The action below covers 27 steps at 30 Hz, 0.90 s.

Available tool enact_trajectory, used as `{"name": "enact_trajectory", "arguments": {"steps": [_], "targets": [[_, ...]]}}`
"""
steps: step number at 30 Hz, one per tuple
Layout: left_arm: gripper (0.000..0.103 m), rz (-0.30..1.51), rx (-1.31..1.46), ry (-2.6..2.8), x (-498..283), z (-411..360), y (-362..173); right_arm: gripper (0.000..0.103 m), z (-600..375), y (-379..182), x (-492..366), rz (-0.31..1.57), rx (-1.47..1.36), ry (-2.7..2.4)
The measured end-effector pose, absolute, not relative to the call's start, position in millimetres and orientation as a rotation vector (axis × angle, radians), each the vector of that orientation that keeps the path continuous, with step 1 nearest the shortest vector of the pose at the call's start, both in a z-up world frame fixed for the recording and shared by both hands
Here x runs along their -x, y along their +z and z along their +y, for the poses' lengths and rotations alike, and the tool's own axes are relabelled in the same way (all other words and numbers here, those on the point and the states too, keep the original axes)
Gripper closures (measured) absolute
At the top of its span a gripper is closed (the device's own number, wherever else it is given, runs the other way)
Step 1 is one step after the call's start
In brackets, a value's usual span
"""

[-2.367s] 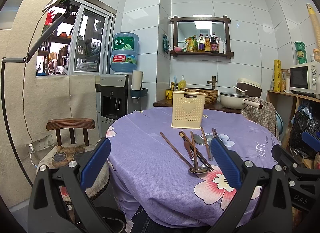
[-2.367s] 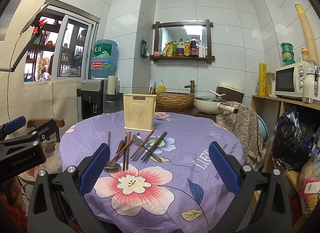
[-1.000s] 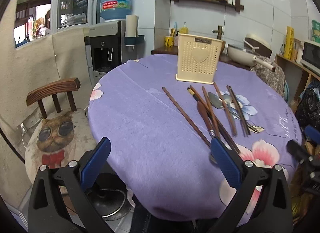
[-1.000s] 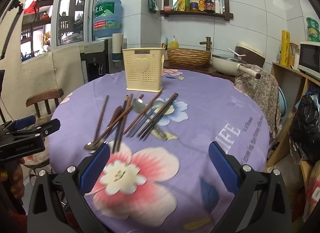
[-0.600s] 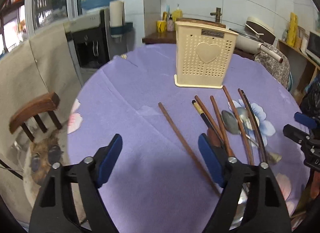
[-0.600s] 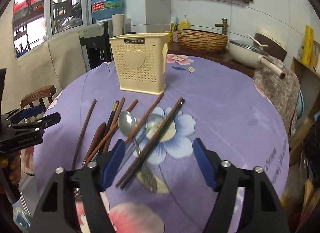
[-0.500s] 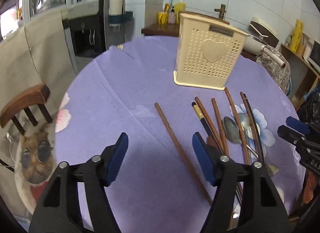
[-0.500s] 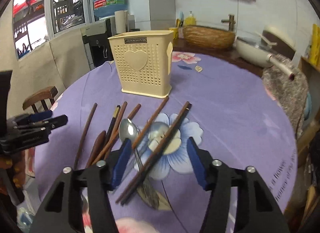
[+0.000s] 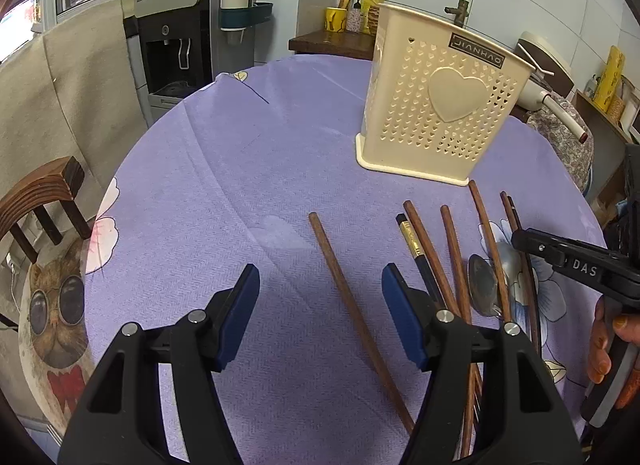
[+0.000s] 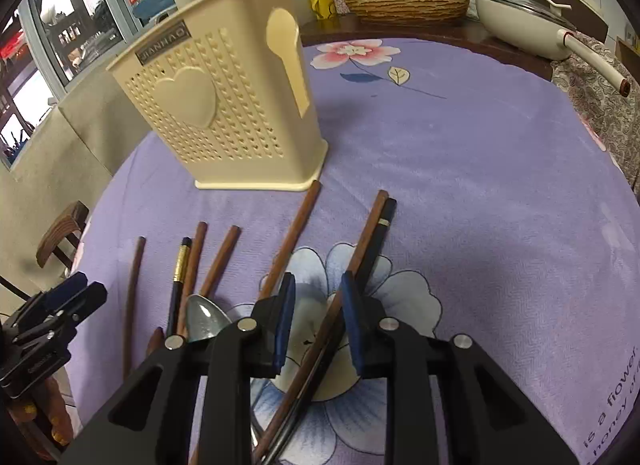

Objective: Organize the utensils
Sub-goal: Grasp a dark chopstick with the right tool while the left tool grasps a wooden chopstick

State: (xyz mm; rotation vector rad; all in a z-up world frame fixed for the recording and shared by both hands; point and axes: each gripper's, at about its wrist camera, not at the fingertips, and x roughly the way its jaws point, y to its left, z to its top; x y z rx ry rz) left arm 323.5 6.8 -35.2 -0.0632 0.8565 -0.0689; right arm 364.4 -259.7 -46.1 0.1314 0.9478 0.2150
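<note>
Purple flowered cloth covers the round desk (image 9: 224,169), and we see its rim curving down the left of the left wrist view, with a wooden chair (image 9: 38,201) just beyond that edge. Bare cloth fills the centre and upper left there. The cream utensil holder (image 9: 438,117) stands upright in the upper right, its label reading "JIANHAO". Below it, the chopsticks (image 9: 452,249) and a metal spoon (image 9: 484,285) lie loose on the cloth, and a single brown chopstick (image 9: 352,305) lies apart to their left. Our left hand-held gripper (image 9: 320,297) is spread wide, empty, one pad on each side of that single chopstick. In the right wrist view, our right hand-held gripper (image 10: 316,321) has narrowed to a small gap at lower centre, and a pair of chopsticks (image 10: 370,241) runs up through it; we cannot tell whether the pads touch them. The other tool's side reads "DAS" at the right edge of the left view. Open cloth fills the right half of the right view.
</note>
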Motion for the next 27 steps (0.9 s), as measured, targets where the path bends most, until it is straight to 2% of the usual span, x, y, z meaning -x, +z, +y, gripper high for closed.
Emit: {"name": "enact_trajectory", "arguments": {"steps": [7,15,27], "targets": [[0.039,0.865,0.03,-0.077,-329.5,2.5,-40.3,0.079,-273.5,-55.2,-379.3,1.002,-0.149,0.176],[0.039,0.875,0.069,-0.049,-331.6,17.9,-43.6,0.08,-287.4,-48.7,-382.6,0.941,-0.174,0.086],[0.039,0.891,0.045,-0.068,-332.7,8.4,-47.6,0.08,-288.6,-55.9,-390.9,0.971,-0.102,0.033]]}}
